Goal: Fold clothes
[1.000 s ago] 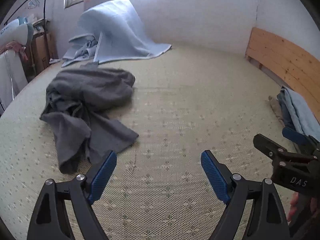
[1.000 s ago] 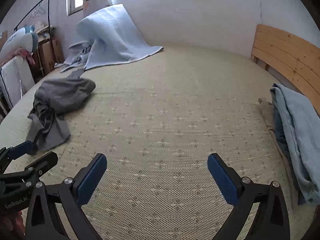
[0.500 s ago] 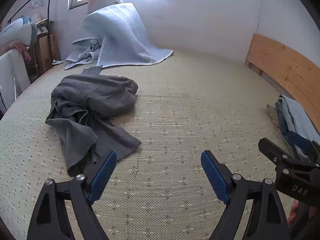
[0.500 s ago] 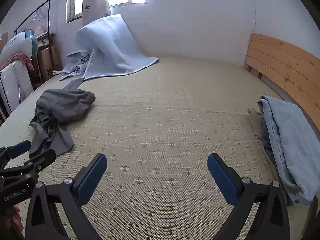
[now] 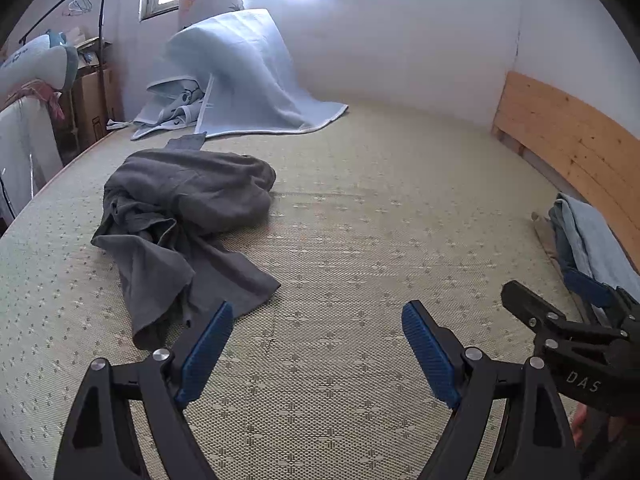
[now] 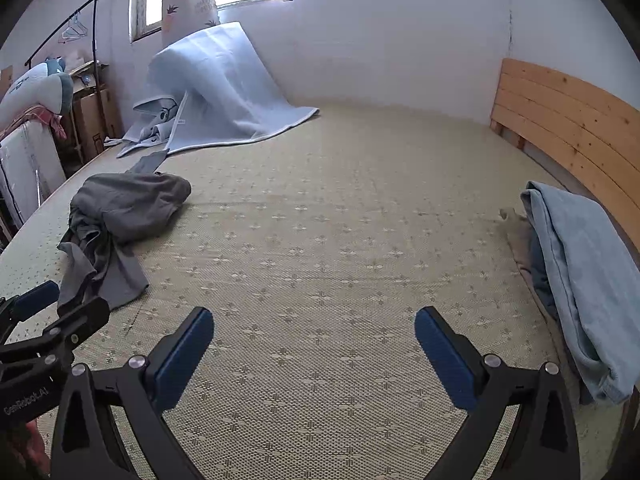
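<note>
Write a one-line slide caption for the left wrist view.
Open left gripper hovers over the woven mat, a crumpled grey garment ahead to its left.

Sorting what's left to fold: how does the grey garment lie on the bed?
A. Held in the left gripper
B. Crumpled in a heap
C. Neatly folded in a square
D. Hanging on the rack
B: the grey garment lies bunched and creased on the mat, clear of both open grippers.
</note>
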`<action>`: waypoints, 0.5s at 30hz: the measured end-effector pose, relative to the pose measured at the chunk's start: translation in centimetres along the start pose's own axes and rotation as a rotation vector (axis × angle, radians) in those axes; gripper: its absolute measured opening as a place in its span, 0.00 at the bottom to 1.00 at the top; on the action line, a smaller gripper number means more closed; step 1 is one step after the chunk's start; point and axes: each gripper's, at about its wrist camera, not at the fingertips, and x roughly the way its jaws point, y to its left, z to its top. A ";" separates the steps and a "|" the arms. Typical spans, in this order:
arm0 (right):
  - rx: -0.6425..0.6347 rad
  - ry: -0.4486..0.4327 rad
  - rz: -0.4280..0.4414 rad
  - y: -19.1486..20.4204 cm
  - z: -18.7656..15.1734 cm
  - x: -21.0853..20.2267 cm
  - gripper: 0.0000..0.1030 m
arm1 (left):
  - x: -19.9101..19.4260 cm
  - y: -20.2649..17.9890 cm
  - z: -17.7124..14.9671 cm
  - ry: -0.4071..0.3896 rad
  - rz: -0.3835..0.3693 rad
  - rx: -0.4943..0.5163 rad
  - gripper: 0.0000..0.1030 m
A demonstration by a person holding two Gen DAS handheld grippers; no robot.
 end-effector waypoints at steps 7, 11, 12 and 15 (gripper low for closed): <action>-0.007 0.004 0.003 0.5 0.1 0.3 1.00 | -0.2 -0.1 -0.1 -0.004 -0.001 0.026 0.87; -0.005 0.008 0.006 0.5 0.1 0.5 1.00 | -0.3 -0.1 -0.1 -0.009 -0.003 0.030 0.87; -0.006 0.008 0.006 0.6 0.1 0.5 1.00 | -0.3 0.0 -0.2 -0.008 -0.006 0.031 0.87; -0.008 0.009 0.008 0.8 0.1 0.6 1.00 | -0.3 0.0 -0.2 -0.010 -0.002 0.031 0.87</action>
